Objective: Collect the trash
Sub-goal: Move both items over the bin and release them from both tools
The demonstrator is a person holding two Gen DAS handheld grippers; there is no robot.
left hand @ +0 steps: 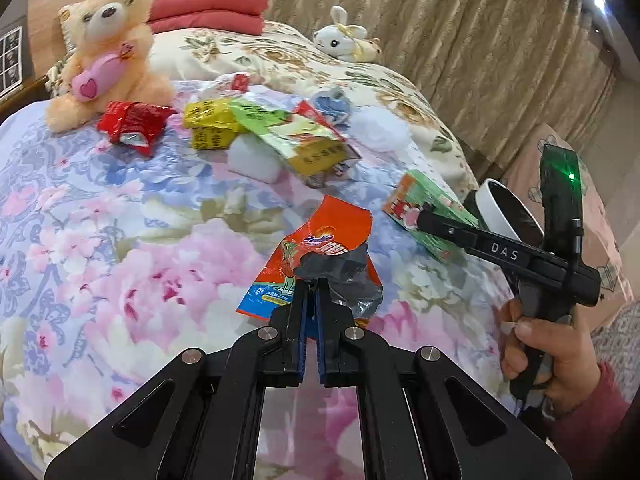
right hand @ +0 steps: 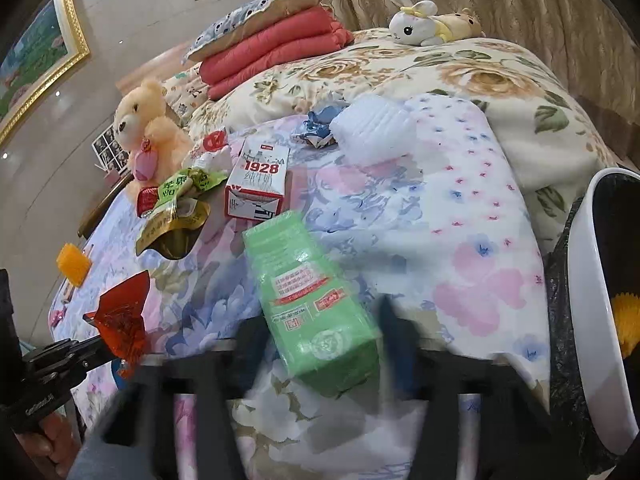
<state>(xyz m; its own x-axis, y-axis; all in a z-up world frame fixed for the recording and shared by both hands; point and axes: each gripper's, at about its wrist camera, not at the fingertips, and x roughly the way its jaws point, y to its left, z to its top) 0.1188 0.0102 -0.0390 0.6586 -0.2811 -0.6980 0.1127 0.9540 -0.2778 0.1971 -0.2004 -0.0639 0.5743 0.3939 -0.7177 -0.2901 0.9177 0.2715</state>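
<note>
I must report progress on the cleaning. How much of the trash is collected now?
Little looks done. In hand: left gripper pinches the orange wrapper; right gripper holds the green box near the bin. Left on the bed: milk carton, yellow boxes, red wrapper.

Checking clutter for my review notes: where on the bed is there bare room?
Free: the flowered bedspread below the peach teddy bear, and the stretch between the green wrapped box and the white bin. Crowded: the yellow and green packets.
</note>
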